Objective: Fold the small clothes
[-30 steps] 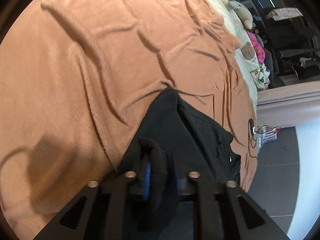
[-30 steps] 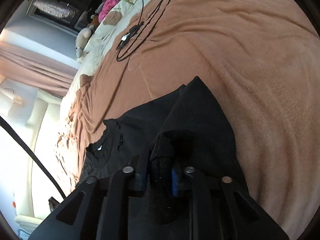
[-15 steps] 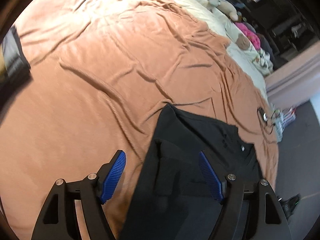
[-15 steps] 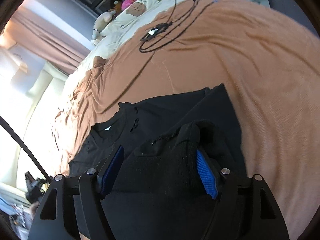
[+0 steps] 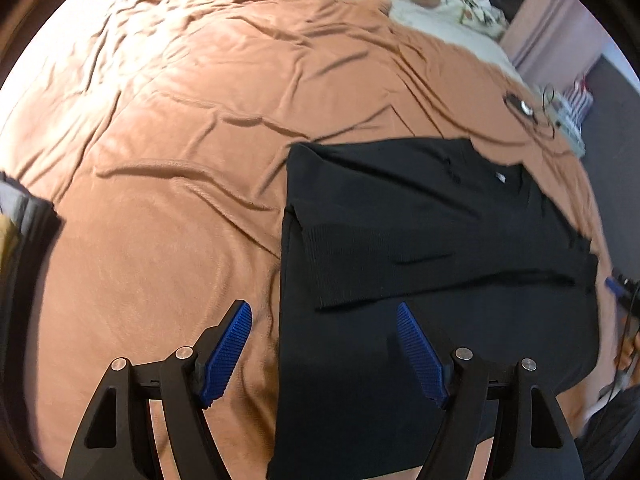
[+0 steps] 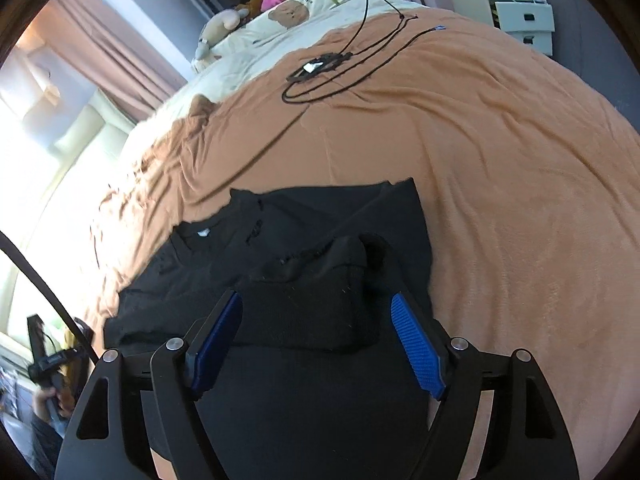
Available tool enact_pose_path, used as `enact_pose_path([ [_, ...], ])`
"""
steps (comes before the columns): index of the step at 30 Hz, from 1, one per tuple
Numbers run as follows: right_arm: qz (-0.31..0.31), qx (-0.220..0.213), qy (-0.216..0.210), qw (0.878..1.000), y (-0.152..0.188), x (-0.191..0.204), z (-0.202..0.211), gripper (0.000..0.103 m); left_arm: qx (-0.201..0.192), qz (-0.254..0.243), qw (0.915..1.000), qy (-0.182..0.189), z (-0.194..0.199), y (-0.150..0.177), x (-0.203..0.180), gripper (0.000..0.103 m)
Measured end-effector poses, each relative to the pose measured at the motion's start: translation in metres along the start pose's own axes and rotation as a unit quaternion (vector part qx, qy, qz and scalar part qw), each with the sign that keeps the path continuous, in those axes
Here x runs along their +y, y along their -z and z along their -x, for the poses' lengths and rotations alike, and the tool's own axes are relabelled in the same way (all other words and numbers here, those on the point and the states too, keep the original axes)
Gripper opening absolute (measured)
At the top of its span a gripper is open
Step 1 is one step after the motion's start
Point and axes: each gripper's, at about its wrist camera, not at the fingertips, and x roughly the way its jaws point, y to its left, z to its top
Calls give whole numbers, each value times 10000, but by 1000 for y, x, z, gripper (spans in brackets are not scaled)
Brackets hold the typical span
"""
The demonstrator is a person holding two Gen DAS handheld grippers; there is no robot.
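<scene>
A black long-sleeved top [image 5: 420, 208] lies flat on the orange-brown blanket [image 5: 180, 152], collar towards the far side. One ribbed sleeve [image 5: 360, 268] is folded across its body. My left gripper [image 5: 323, 308] hovers open above the top's left edge, nothing between its blue pads [image 5: 228, 352]. In the right wrist view the same top [image 6: 320, 400] lies below my right gripper [image 6: 317, 299], which is open. A folded sleeve cuff [image 6: 312, 312] lies loose under the gap, and neither pad presses on it.
A coiled black cable with a small device [image 6: 320, 68] lies on the blanket beyond the top. Cream bedding with plush toys [image 6: 288, 16] is at the head end. A white drawer unit [image 6: 516, 16] stands past the bed. A folded dark item [image 5: 24, 216] sits at the left edge.
Both grippers went from shut on black sleeve fabric to wide open, let it go and rose away. The sleeves now lie folded across the top.
</scene>
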Motion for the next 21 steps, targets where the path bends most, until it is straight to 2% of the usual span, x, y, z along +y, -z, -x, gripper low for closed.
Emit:
enact_pose_path([
  [3, 323, 144, 130, 9993, 5, 8, -1, 76, 66, -63, 10000, 27, -6, 0, -1, 77],
  [9, 1047, 520, 581, 9914, 15, 28, -15, 76, 297, -387, 9986, -226, -25, 5, -13, 77],
  [13, 1261, 641, 908, 9858, 16, 37, -26, 76, 424, -513, 9964, -527, -42, 7, -16, 77],
  [16, 1411, 749, 1321, 9783, 17, 44, -39, 76, 512, -539, 9944, -746, -54, 6, -16, 77],
  [20, 1599, 851, 1687, 9689, 18, 50, -56, 76, 566, -578, 9935, -799, -69, 0, -14, 77],
  [21, 1634, 843, 1731, 9676, 17, 52, -59, 76, 553, -565, 9936, -804, -71, -3, -14, 80],
])
